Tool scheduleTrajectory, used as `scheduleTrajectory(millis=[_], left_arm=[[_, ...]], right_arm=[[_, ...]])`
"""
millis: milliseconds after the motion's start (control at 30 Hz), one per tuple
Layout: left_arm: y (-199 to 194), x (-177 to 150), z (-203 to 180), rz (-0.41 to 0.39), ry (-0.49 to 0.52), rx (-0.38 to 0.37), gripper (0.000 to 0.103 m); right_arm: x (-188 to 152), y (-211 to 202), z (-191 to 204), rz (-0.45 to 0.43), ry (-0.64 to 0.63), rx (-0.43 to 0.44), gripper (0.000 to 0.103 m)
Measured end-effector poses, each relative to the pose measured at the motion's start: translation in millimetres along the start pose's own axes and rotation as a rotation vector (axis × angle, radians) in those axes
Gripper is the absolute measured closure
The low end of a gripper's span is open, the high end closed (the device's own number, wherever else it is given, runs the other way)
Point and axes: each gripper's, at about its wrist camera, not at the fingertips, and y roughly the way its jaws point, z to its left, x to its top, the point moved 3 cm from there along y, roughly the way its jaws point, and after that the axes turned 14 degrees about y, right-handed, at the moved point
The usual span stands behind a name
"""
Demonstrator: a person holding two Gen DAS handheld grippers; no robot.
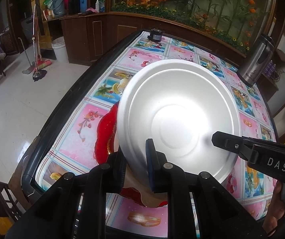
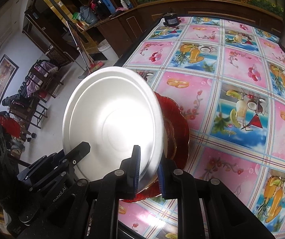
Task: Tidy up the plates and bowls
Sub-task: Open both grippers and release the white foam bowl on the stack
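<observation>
A white foam bowl (image 1: 179,117) is held tilted above a red scalloped plate (image 1: 104,137) on the table. My left gripper (image 1: 137,165) is shut on the bowl's near rim. My right gripper (image 2: 149,171) is shut on the rim on its other side; in the right wrist view the bowl (image 2: 112,123) covers part of the red plate (image 2: 179,119). The right gripper's finger (image 1: 226,141) reaches in over the bowl's inside in the left wrist view, and the left gripper's finger (image 2: 78,149) does the same in the right wrist view.
The table has a colourful fruit-print cloth (image 2: 232,83) with a dark edge (image 1: 66,99). A steel thermos (image 1: 256,61) stands at the far right. A small black device (image 1: 155,34) sits at the far edge. Chairs and a mop stand on the floor to the left.
</observation>
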Motion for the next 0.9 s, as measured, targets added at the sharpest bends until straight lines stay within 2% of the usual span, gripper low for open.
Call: scheduleTrajectory(millis=[100,333,367,433,467,500,633,700,800,900], left_arm=[[0,0,0,0.003,-0.006,-0.002,0.087],[-1,0,1,0.003,-0.016,0.012,0.087],[-1,0,1,0.003,-0.019,0.015,0.085],[-2,0,1,-0.001,-0.023,0.024,0.068],[-4,1,2,-0.011,-0.023,0.033,0.055],[-6,1,2,-0.023,-0.022,0.045,0.047],[-14,2,1,-0.059,-0.020,0.070,0.043],[-16,1,0,-0.064,-0.023,0.072,0.036],[-23,-2,-3,-0.084,-0.021,0.085,0.028],[-31,-6,-7,-0.109,-0.015,0.100,0.026]], right_arm=[[1,0,0,-0.005,0.001,-0.005,0.081],[2,-2,2,-0.024,-0.002,-0.014,0.069],[3,-2,2,-0.028,-0.004,-0.016,0.066],[4,-5,2,-0.043,-0.004,-0.020,0.063],[4,-7,2,-0.055,-0.004,-0.018,0.057],[4,-8,2,-0.064,-0.005,-0.020,0.055],[5,-17,5,-0.107,-0.023,-0.026,0.047],[4,-25,5,-0.145,-0.023,-0.005,0.042],[1,-39,7,-0.216,-0.046,-0.002,0.032],[-7,-55,6,-0.286,-0.066,0.004,0.021]])
